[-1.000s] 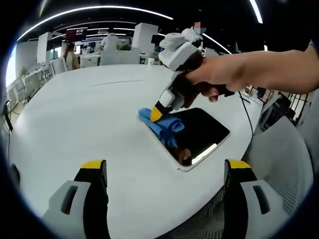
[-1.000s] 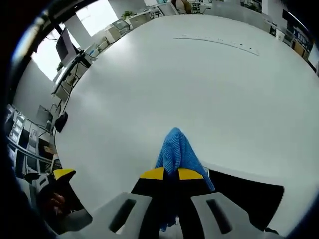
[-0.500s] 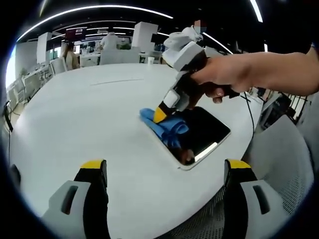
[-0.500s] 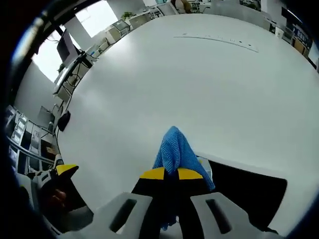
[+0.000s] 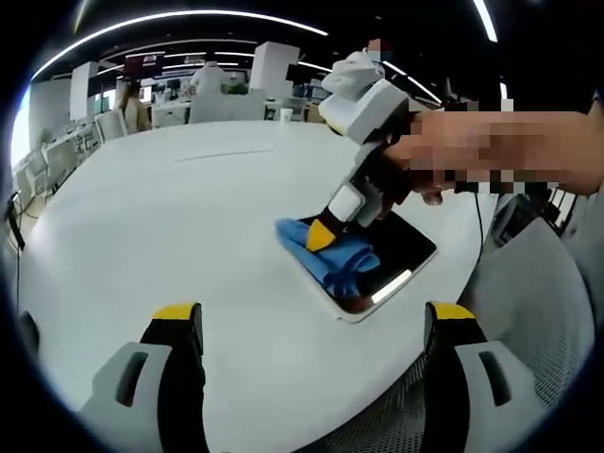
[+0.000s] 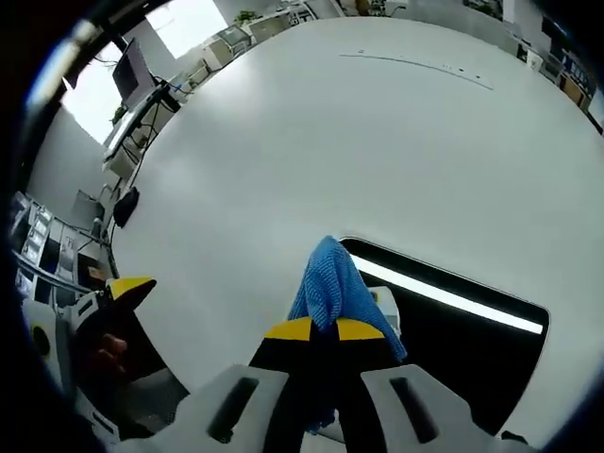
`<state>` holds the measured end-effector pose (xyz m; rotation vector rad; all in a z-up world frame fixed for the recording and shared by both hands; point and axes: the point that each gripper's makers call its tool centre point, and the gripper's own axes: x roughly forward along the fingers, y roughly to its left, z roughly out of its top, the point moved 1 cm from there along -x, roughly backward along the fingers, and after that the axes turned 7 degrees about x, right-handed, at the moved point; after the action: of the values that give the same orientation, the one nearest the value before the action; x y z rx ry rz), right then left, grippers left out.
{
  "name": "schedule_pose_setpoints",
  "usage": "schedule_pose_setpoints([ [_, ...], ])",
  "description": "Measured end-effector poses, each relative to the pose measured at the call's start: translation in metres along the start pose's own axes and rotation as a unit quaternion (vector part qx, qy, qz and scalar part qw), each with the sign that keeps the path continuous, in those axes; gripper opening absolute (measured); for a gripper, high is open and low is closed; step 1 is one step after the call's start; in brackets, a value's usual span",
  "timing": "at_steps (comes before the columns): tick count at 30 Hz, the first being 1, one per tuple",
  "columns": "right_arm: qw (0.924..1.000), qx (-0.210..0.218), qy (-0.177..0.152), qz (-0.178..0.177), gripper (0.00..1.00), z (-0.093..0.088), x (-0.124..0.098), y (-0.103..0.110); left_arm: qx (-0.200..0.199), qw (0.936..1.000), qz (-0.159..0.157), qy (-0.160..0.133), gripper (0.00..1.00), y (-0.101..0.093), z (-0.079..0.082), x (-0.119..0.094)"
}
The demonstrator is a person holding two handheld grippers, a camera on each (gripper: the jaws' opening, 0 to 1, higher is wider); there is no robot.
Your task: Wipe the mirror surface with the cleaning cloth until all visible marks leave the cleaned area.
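While the left hand-held gripper [image 5: 311,330] hangs back over the near edge of the white worktop [image 5: 142,217] with its jaws spread wide and nothing between them, the right hand-held gripper [image 6: 324,330] is clenched on the blue cleaning cloth [image 6: 330,283] and presses it onto the mirror [image 6: 453,330]. Compared with a second ago, the cloth [image 5: 335,255] has slid from the mirror's [image 5: 401,245] far corner further onto the dark glass (a bright strip of ceiling light now reflects across it). A person's hand [image 5: 453,151] grips the right tool from above. Office desks stand far behind.
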<state>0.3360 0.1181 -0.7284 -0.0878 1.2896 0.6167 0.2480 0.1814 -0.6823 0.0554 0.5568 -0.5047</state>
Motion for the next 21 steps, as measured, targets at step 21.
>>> schedule_pose_setpoints([
  [21,0.9999,0.004,0.003,0.015,0.00,-0.0014,0.0004,-0.0001,0.006,1.0000,0.001,0.005,0.96,-0.0003,-0.0010,-0.0001],
])
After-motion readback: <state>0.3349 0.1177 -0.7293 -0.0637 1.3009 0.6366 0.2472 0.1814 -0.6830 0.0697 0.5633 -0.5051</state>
